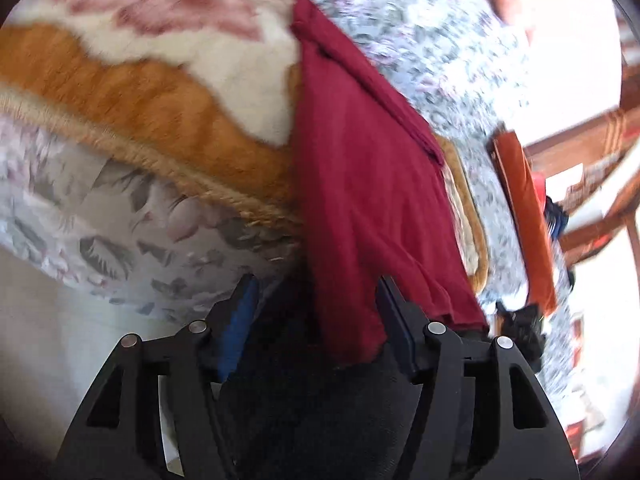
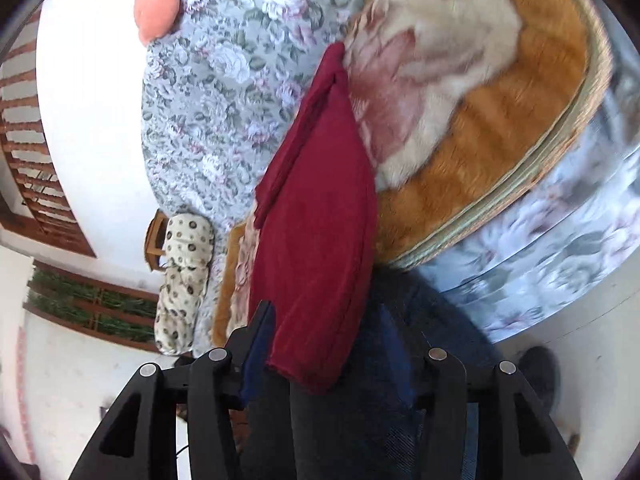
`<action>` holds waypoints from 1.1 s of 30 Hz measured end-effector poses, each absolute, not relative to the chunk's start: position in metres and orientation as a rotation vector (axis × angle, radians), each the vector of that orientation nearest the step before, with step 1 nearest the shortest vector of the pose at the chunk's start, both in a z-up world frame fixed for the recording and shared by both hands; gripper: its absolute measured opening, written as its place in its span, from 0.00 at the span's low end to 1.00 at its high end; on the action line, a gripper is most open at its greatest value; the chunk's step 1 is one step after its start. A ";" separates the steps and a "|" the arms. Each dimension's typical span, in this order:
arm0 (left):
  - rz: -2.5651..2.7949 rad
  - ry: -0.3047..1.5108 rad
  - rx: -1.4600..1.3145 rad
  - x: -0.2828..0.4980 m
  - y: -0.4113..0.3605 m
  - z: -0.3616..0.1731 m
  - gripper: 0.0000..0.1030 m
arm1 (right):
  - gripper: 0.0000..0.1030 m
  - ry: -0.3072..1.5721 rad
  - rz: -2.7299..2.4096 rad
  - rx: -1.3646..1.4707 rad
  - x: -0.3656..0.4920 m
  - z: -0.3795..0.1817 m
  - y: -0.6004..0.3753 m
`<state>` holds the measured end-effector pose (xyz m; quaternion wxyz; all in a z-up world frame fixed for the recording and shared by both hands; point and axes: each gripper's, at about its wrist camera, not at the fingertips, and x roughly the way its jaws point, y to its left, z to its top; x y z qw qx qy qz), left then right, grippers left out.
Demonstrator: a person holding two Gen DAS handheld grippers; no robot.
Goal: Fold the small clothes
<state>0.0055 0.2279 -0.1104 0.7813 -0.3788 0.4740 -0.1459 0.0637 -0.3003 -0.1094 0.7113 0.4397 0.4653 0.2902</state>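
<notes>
Both tools, left (image 1: 316, 312) and right (image 2: 328, 340), gape, seemingly clear of the limp maroon knit cloth (image 1: 360, 200).

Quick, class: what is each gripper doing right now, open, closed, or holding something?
Left gripper: open, red cloth hanging loose between its fingers.
Right gripper: open, red cloth loose between its fingers.

Floral bed (image 1: 432, 40), orange blanket (image 1: 132, 100).

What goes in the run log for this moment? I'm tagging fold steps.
stage: mid-fold | left gripper: open | right gripper: open | maroon cloth: hanging between both jaws over blanket, unpinched
</notes>
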 end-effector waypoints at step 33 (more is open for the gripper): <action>-0.320 0.643 -0.827 0.244 0.237 0.028 0.08 | 0.08 0.630 0.759 0.741 0.267 0.023 -0.253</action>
